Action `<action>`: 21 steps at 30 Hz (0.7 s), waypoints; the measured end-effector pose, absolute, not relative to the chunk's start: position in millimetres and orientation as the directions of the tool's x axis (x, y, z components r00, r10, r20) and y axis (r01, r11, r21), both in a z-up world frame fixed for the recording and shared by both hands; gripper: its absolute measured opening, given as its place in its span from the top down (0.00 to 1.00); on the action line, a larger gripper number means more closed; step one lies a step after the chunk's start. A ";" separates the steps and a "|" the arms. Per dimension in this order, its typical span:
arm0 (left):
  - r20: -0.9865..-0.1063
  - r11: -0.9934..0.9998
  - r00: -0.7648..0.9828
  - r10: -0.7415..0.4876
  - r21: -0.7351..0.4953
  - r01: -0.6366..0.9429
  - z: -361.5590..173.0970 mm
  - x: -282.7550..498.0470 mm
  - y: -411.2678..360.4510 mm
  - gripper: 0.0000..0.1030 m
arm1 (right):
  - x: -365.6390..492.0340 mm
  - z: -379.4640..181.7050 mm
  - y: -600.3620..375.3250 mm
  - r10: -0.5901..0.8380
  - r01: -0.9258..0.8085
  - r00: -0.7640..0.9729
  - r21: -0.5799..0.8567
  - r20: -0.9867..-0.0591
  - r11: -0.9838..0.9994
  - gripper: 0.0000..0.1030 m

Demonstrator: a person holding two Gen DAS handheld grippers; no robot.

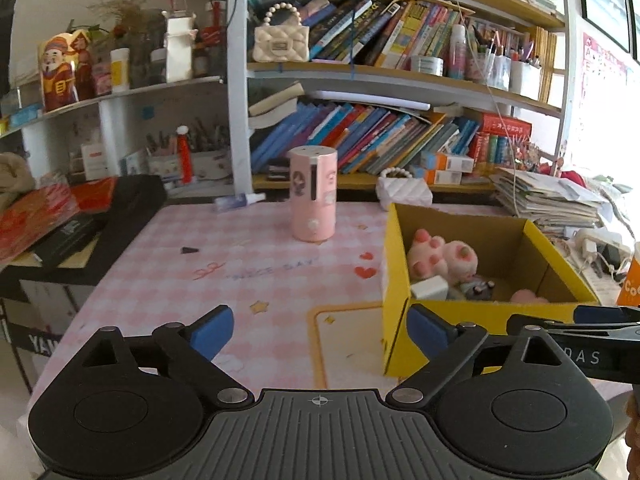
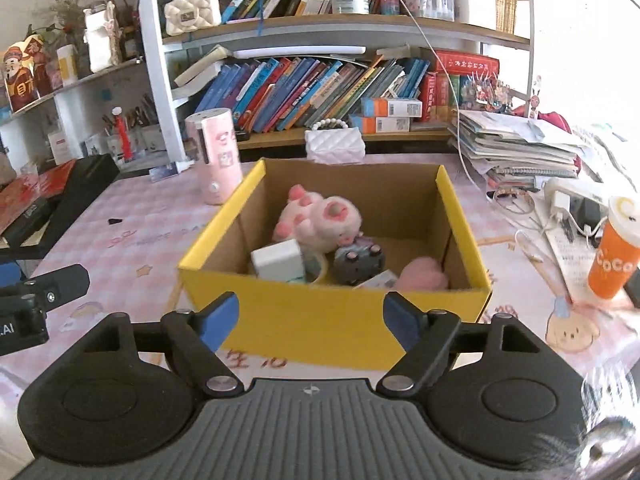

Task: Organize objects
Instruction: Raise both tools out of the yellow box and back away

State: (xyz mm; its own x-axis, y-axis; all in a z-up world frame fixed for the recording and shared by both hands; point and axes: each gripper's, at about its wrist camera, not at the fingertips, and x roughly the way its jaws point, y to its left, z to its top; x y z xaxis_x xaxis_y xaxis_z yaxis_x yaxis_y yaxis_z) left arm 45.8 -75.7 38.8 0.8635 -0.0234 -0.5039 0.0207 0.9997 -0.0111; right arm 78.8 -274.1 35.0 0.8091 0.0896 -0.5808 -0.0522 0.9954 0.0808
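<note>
Both the left gripper (image 1: 319, 334) and right gripper (image 2: 311, 322) are spread, empty, near the yellow cardboard box (image 2: 336, 320) holding plush toys (image 2: 320, 220). Left lies bare pink checked tablecloth (image 1: 240, 264); a pink cylinder (image 1: 313, 194) stands far.

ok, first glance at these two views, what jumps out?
The yellow box in the middle of the pink table, holding a pink plush, a white block and a grey toy. Left of it stands a pink cylinder; at the right edge, an orange cup. Both the left gripper and the right gripper are open and empty.
</note>
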 end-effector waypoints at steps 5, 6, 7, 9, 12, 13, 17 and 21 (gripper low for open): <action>-0.509 1.000 0.860 -0.023 -0.004 0.024 38.3 23.0 -62.2 0.07 | 49.5 34.1 -253.4 0.087 -0.054 0.813 0.073 -0.575 0.996 0.17; -0.511 1.000 0.859 -0.022 -0.003 0.024 37.9 18.8 -59.4 0.07 | 44.5 34.2 -250.6 0.085 -0.054 0.814 0.072 -0.574 0.996 0.16; -0.513 1.000 0.858 -0.021 -0.002 0.024 37.2 14.8 -56.7 0.07 | 39.8 34.5 -247.4 0.083 -0.052 0.816 0.071 -0.572 0.996 0.15; -0.518 1.000 0.855 -0.019 0.000 0.022 36.1 7.6 -52.2 0.07 | 30.8 35.0 -242.2 0.077 -0.046 0.821 0.069 -0.566 0.997 0.11; -0.525 1.000 0.851 -0.018 0.004 0.024 32.7 -2.6 -47.0 0.05 | 19.8 34.9 -234.6 0.063 -0.032 0.825 0.064 -0.562 0.997 0.07; -0.528 1.000 0.849 -0.020 0.006 0.027 31.5 -4.9 -45.4 0.05 | 16.7 34.6 -231.9 0.060 -0.031 0.824 0.062 -0.563 0.998 0.06; -0.542 0.999 0.840 -0.018 0.020 0.034 26.4 -13.2 -40.9 0.03 | 4.4 30.9 -223.4 0.032 -0.009 0.824 0.043 -0.566 0.999 0.00; -0.555 0.999 0.832 -0.022 0.007 0.031 20.3 -20.0 -39.2 0.03 | -4.8 27.1 -219.0 0.014 0.005 0.817 0.031 -0.576 1.000 0.00</action>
